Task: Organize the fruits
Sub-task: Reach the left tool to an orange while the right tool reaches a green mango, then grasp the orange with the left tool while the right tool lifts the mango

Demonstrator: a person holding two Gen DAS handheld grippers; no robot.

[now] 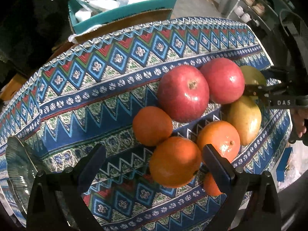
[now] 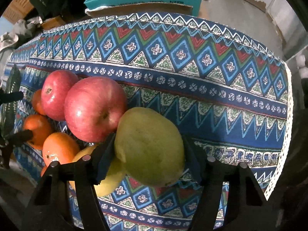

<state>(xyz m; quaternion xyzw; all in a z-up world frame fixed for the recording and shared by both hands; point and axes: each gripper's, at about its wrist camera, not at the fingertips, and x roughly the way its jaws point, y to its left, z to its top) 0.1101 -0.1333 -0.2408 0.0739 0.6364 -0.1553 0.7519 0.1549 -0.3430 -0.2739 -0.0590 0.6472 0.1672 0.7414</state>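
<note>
On the patterned tablecloth (image 1: 96,100) lie two red apples (image 1: 182,94) (image 1: 224,79), several oranges and two yellow-green pears. My left gripper (image 1: 154,150) is open, pointing down, with one orange (image 1: 175,161) between its fingers and close against the right finger (image 1: 217,169). My right gripper (image 2: 148,144) has its pads pressed on both sides of a green pear (image 2: 150,146). The second pear (image 2: 107,181) lies partly hidden below it, beside the near apple (image 2: 94,111). In the left wrist view the right gripper (image 1: 250,90) reaches in from the right at the far pear (image 1: 252,75).
A clear glass plate (image 1: 19,163) sits at the table's left end. A teal cardboard box (image 1: 123,9) full of plastic bags stands behind the table. The cloth's lace edge (image 2: 284,134) marks the right end. A hand (image 1: 300,123) holds the right gripper.
</note>
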